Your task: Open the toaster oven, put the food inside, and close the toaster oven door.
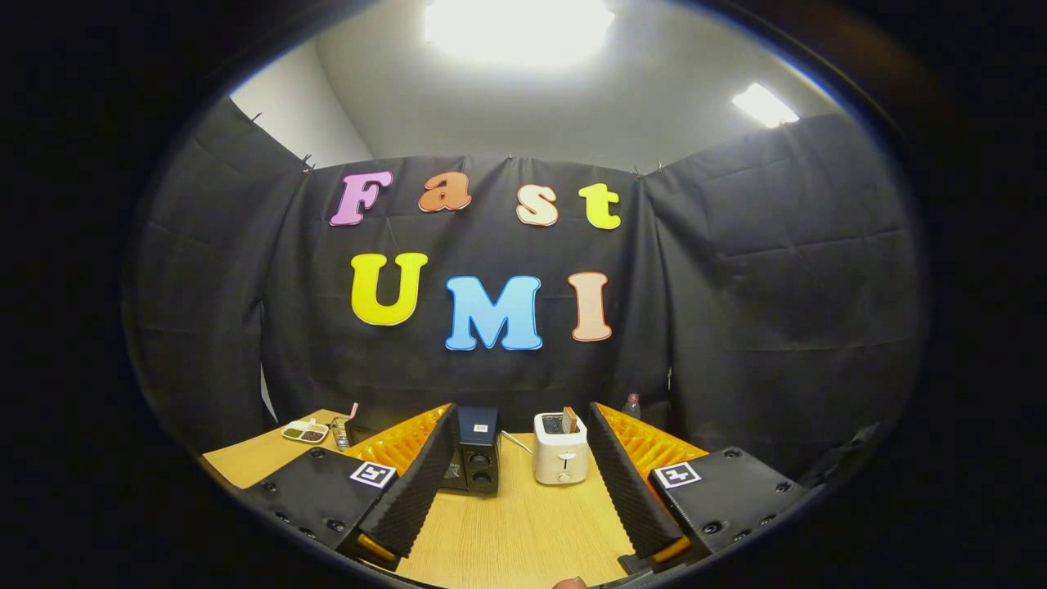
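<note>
Gripper view: jaws wide, no legible labels

Lighting: two ceiling panels (pixel 519 29), the nearer blown out to white glare. Booth dim beneath; bench (pixel 523 523) evenly lit, shadows soft. Focus sharp centrally; fisheye bowed and darkened the margins.

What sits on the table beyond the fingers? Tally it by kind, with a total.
Gripper open, fingers apart over the bare table, holding nothing.
Toaster ovens: 1, dark
Toasters: 1, white, something sticking up from its slot
Snack trays: 1
Bottles: 1
Total: 4
</note>
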### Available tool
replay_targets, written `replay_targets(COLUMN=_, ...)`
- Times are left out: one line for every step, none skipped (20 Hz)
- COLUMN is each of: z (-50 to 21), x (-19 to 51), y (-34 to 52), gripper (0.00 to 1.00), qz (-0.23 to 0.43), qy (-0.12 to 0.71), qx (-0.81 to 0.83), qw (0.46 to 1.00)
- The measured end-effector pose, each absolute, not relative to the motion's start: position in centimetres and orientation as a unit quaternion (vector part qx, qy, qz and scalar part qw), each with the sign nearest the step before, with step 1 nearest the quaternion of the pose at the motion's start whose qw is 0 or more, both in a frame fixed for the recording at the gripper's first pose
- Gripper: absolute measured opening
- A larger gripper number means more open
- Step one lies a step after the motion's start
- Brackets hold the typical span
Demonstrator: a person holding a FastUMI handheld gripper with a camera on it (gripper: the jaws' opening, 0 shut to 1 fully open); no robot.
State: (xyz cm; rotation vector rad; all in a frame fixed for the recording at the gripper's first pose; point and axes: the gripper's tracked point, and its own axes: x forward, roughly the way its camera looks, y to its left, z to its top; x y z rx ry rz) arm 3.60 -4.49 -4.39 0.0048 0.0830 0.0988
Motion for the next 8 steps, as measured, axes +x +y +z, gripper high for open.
replay_targets(z=-4.3, x=3.6, y=-4.3, gripper=0.99, qz=0.049, qy=0.039, qx=0.005, qw=0.998)
replay_targets(z=-4.2, x=3.5, y=-4.1, gripper=0.99, qz=0.049, qy=0.037, qx=0.007, qw=0.998)
replay_targets(z=-4.1, x=3.5, y=-3.9, gripper=0.99, qz=0.049, qy=0.035, qx=0.008, qw=0.998)
replay_targets(z=-4.0, x=3.3, y=-3.7, gripper=0.98, qz=0.049, qy=0.031, qx=0.009, qw=0.998)
replay_targets(z=-3.9, x=3.2, y=-3.5, gripper=0.99, qz=0.049, qy=0.029, qx=0.011, qw=0.998)
replay_targets(z=-3.9, x=3.1, y=-3.2, gripper=0.98, qz=0.048, qy=0.027, qx=0.012, qw=0.998)
replay_targets(z=-3.8, x=3.0, y=-2.9, gripper=0.98, qz=0.048, qy=0.025, qx=0.014, qw=0.998)
replay_targets(z=-3.8, x=2.8, y=-2.7, gripper=0.98, qz=0.049, qy=0.024, qx=0.016, qw=0.998)
